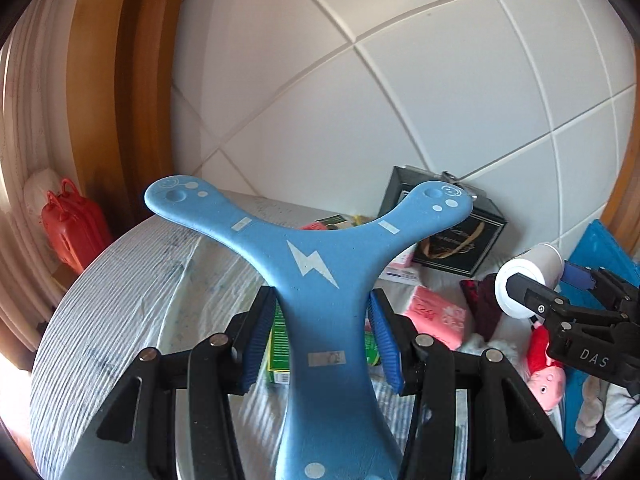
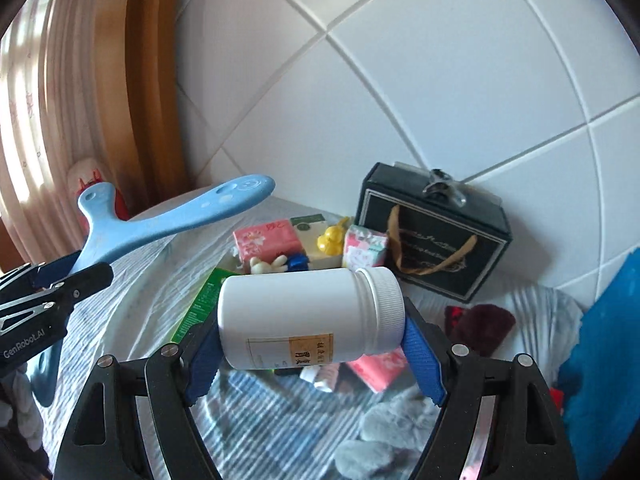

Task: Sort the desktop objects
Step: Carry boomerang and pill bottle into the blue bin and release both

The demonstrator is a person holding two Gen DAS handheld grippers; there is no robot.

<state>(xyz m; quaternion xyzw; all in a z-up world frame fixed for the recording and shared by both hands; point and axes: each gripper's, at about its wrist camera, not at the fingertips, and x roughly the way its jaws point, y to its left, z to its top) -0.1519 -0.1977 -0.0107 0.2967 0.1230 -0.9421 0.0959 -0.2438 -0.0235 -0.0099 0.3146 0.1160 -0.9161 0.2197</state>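
My left gripper [image 1: 322, 334] is shut on the stem of a blue three-armed boomerang [image 1: 312, 264] with a white lightning bolt, held up above the cloth-covered table [image 1: 132, 292]. My right gripper [image 2: 316, 348] is shut on a white plastic bottle [image 2: 308, 316] lying sideways between the blue pads, its ribbed cap to the right. In the left wrist view the white bottle [image 1: 528, 280] shows end-on at the right. The right wrist view shows the boomerang [image 2: 160, 224] raised at the left.
On the table lie pink tissue packs [image 2: 266, 238], a yellow duck [image 2: 331, 238], a green box [image 2: 200, 304], a floral pack [image 2: 366, 250] and a dark red cloth [image 2: 480, 322]. A black gift bag [image 2: 434, 236] leans against the white tiled wall. A blue bin [image 2: 604, 360] stands right; a red case [image 1: 74, 228] left.
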